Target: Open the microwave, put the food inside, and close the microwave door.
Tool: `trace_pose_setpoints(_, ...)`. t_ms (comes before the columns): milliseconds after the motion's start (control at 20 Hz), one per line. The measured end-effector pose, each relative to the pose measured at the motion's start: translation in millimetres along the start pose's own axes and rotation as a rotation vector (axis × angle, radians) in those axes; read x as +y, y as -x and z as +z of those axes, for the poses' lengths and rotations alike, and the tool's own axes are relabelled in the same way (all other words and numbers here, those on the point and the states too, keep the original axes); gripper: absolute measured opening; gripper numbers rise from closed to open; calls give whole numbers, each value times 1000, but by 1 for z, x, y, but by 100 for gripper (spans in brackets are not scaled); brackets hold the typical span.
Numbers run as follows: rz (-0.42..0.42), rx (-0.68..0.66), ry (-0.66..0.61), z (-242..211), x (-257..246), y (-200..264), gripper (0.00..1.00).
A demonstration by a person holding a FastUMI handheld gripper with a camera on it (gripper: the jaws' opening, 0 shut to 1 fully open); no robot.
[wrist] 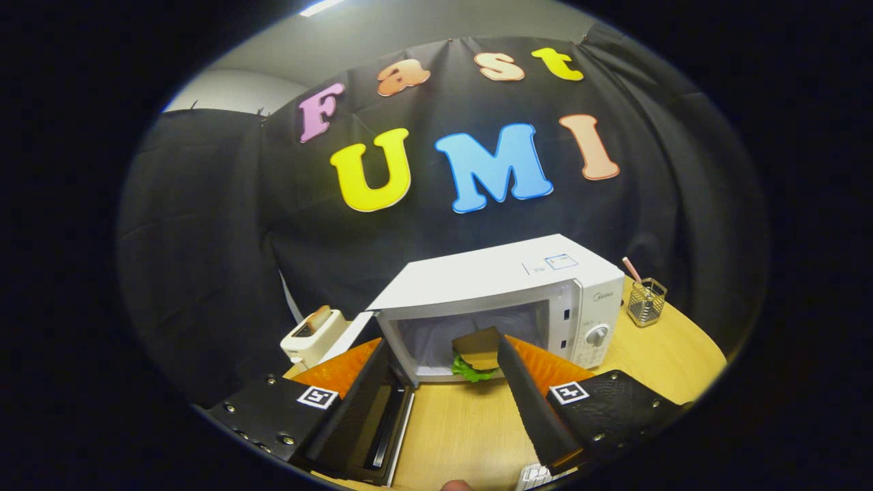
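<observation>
So the microwave [505, 300] sits toward the back edge of the wooden table [464, 429], door [372, 409] swung wide open. The sandwich [477, 354] is at the cavity's mouth, just past the gripper [443, 354], whose jaws are spread apart and grip nothing. I reckon it's light, soft and stacked, lettuce hanging out, so pinch gently across the bread sides or it'll slide apart.

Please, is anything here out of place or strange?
Nothing stands out. The microwave door is open, the sandwich sits at its opening near one fingertip of the open gripper, and the toaster and wire holder stand upright.
</observation>
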State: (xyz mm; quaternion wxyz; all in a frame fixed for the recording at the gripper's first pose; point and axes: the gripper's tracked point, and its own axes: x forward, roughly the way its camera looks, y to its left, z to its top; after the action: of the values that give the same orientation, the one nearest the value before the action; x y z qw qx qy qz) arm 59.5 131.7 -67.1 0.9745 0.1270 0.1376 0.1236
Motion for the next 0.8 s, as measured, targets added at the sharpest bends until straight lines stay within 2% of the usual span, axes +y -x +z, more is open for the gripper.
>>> trace_pose_setpoints(300,162,-59,35,17,60,35,97)
trace_pose_setpoints(800,515,-12,89,-20,179,88,97)
